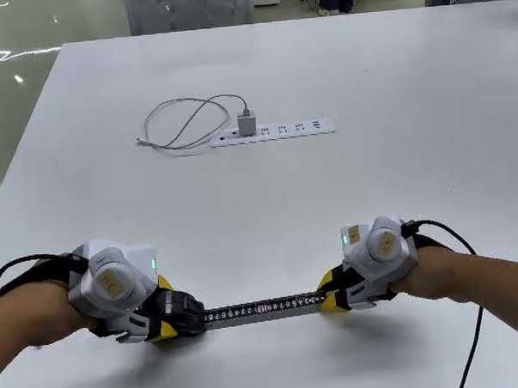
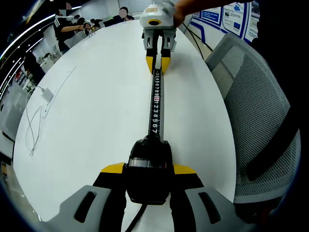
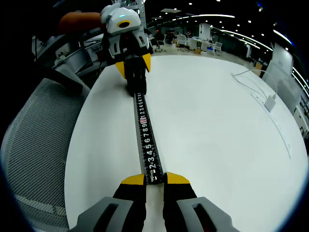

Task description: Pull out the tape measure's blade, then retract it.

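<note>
Tape measure case point(image 2: 149, 162) clamped in left gripper point(image 2: 149, 170) fingers, near left on table point(image 1: 328, 199). Blade point(image 1: 264, 309) drawn out rightward, tip pinched between right gripper point(image 3: 154, 180) fingers. Head view: power strip point(image 1: 273, 131) and cable point(image 1: 191, 122), far centre. Gripper views: blade numerals legible, mesh chair point(image 2: 260, 111) beside table.

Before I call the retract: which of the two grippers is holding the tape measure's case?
The left gripper; its jaws clamp the black case. The right gripper pinches just the tip of the blade.

White power strip point(image 1: 273, 131) with charger point(image 1: 246, 123), cable point(image 1: 183, 122) on table point(image 1: 409, 84)
</note>
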Demonstrator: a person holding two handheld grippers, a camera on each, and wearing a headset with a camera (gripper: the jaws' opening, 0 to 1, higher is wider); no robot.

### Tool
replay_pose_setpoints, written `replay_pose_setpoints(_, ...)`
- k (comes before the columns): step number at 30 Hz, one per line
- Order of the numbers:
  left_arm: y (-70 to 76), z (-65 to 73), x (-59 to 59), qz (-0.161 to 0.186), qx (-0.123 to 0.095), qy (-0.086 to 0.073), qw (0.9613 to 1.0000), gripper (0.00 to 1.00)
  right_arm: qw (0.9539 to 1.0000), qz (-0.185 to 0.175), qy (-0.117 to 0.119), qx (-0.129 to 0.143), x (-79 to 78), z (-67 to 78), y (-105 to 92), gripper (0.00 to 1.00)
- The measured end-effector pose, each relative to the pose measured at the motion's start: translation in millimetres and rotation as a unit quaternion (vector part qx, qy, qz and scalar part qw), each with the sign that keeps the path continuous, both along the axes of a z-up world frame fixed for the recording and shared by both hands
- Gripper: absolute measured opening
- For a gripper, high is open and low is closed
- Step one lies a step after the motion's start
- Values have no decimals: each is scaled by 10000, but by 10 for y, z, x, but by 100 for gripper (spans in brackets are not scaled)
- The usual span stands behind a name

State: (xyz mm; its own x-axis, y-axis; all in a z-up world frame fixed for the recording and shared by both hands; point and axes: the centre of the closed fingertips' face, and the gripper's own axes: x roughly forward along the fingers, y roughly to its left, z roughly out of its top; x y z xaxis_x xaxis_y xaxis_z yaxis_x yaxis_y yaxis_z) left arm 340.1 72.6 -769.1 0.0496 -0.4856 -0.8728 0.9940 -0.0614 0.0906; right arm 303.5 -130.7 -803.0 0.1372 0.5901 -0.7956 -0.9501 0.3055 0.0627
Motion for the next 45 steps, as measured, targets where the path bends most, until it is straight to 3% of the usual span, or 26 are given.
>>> replay_pose_setpoints(45,3,4,1,4,-46,-5,10000,29,9998,-22,77,-202,-27,-22,-243,8)
